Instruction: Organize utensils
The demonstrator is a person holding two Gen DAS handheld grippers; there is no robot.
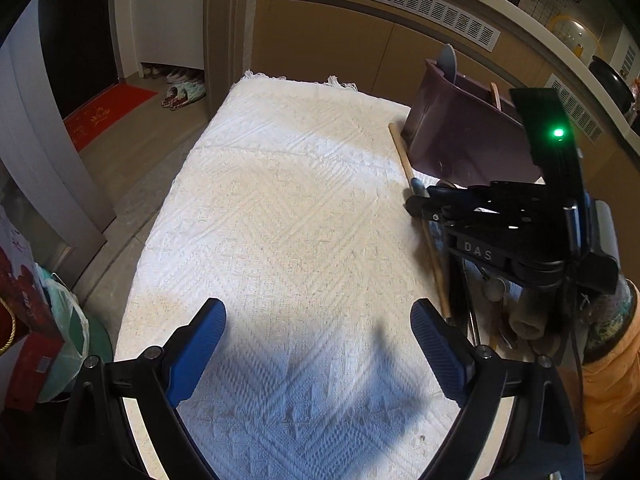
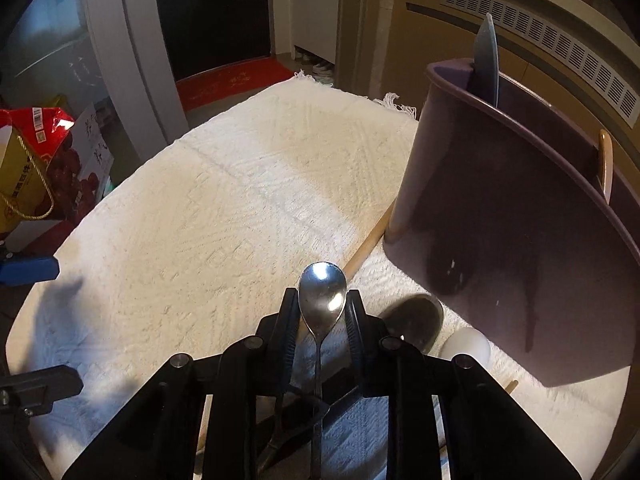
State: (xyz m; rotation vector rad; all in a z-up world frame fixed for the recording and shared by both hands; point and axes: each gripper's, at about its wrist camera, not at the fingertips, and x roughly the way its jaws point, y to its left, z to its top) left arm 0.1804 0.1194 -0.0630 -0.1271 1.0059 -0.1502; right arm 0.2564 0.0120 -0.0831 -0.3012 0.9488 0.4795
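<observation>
The right gripper (image 2: 322, 304) clamps a steel spoon (image 2: 322, 292) beside the purple utensil holder (image 2: 520, 260) near the table's far edge; the left gripper (image 1: 318, 332) hovers, jaws wide, over the white tablecloth (image 1: 280, 220).

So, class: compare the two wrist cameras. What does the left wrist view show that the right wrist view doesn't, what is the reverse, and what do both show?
Only the left wrist view shows the left gripper open over the white cloth, and slippers by the doorway.

Only the right wrist view shows the metal spoon clamped in the right gripper, and a red gift bag on the floor.

Both show the cloth, the purple utensil holder and the wooden stick lying at its base.
</observation>
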